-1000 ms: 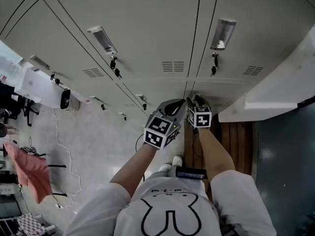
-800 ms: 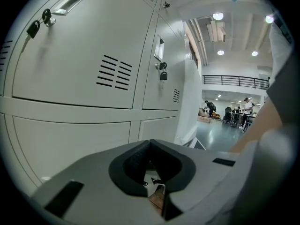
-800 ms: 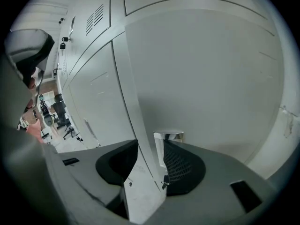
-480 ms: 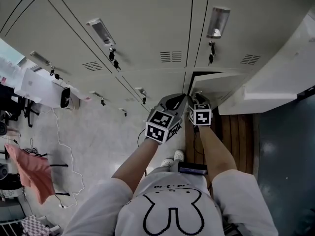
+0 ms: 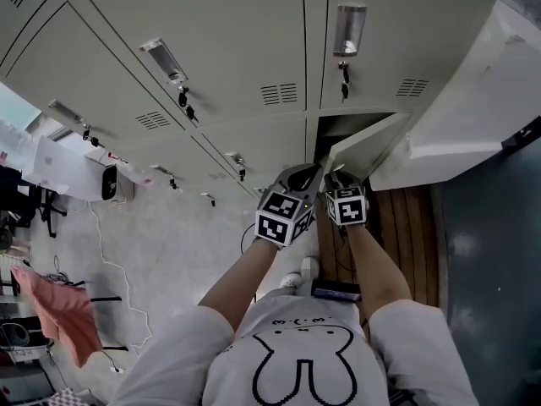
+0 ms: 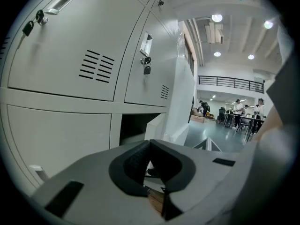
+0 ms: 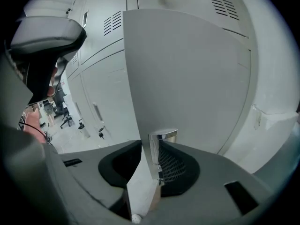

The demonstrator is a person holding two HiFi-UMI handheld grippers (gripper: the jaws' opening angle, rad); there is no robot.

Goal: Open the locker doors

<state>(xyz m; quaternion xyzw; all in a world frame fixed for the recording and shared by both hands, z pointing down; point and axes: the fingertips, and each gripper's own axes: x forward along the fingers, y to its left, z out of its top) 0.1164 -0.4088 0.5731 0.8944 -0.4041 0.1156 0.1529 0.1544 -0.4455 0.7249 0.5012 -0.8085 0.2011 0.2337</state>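
Note:
The grey lower locker door (image 5: 365, 145) stands partly open, showing a dark compartment (image 5: 338, 125). My right gripper (image 5: 337, 176) holds the door's free edge. In the right gripper view the door (image 7: 187, 78) runs between the jaws, and they have just been closing onto its chrome handle (image 7: 162, 145). My left gripper (image 5: 315, 172) hovers just left of it, shut and empty, with its tips meeting (image 6: 150, 143). In the left gripper view it points at the open compartment (image 6: 133, 128).
Shut lockers with chrome handles (image 5: 349, 28) and hanging keys (image 5: 182, 98) fill the wall above and to the left. Another open white locker door (image 5: 473, 117) juts out at the right over a wooden floor strip (image 5: 406, 227). A white box (image 5: 68, 163) and cables lie on the floor at left.
The lower locker door has swung from shut to partly open. Both grippers have drawn back towards the person, the right one taking the door's edge with it.

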